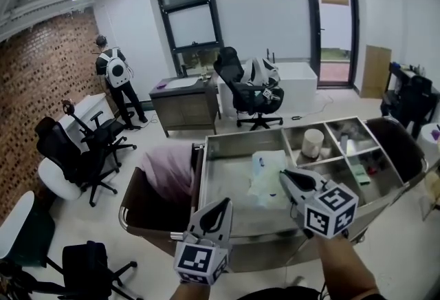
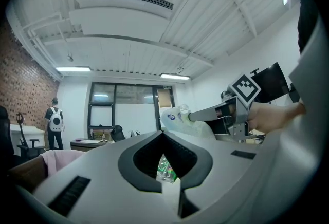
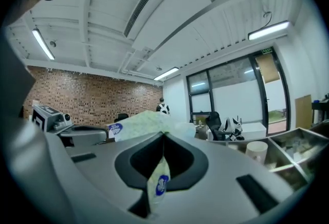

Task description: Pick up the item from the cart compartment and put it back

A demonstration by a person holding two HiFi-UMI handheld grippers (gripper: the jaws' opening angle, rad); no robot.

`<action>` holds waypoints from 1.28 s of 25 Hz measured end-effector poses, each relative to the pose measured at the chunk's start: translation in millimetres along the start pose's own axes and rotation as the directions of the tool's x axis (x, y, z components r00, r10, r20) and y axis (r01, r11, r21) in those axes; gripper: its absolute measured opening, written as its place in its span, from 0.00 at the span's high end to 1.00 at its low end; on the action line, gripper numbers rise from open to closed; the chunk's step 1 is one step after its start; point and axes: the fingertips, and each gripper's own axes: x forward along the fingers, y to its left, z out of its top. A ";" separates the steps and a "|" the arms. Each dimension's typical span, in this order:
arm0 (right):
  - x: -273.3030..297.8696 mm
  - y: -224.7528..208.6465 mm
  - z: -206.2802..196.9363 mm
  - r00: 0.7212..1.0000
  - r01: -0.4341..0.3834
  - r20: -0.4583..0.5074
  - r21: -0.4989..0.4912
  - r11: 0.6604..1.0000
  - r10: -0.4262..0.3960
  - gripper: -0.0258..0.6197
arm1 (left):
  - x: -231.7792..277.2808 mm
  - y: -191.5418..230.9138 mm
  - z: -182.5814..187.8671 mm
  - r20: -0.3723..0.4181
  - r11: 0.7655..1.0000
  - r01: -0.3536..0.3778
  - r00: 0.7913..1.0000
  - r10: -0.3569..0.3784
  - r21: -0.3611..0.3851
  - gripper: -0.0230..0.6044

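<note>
**Head view.** The stainless steel cart [image 1: 240, 139] fills the centre and right of the frame. The right gripper [image 1: 283, 177], just right of centre, has its jaws clamped on the right-hand edge of a pale green and white soft plastic packet [image 1: 265, 178]. The packet lies to the left of the jaw tips, over the large compartment [image 1: 223, 185] at the cart's left. Its long axis runs up the frame, away from the person and crosswise to the jaws. Whether it rests on the compartment floor or hangs clear cannot be settled here. The left gripper [image 1: 223, 204] sits at lower centre, jaws together, near the cart's front rim and just apart from the packet. A white cylindrical cup [image 1: 313, 142] stands in a smaller compartment at upper right. Pink cloth [image 1: 172, 168] lies in the bin at the cart's left end.

**Left gripper view.** The jaw tips meet at centre frame with nothing clamped. A sliver of green print shows through the opening below them, unidentified. Right of centre, the right gripper holds the packet up against the far windows, so it reads as lifted.

**Right gripper view.** The jaws are closed on the packet. A strip with a blue mark runs down between them, and the body extends left from the tips.

**Judgement.** The pick-up appears done and the return is outstanding. The right gripper alone carries the item and the compartment lies beneath it, so the coming move is a lowering and release.
</note>
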 end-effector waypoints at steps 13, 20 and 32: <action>-65.5 0.1 -23.3 0.998 0.070 -0.002 -0.020 0.997 -0.070 0.94 | 3.7 -5.8 0.4 0.014 1.000 0.024 1.000 -0.024 -0.014 0.96; -65.9 -0.6 -26.3 0.998 0.070 -0.011 -0.012 0.998 -0.070 0.94 | 8.7 -1.9 -4.6 -0.024 1.000 -0.001 1.000 0.001 -0.005 0.96; -62.3 2.3 -30.2 0.999 0.047 -0.023 -0.008 0.999 -0.047 0.94 | 16.8 -5.2 -4.5 -0.002 0.999 0.020 1.000 -0.020 -0.035 0.96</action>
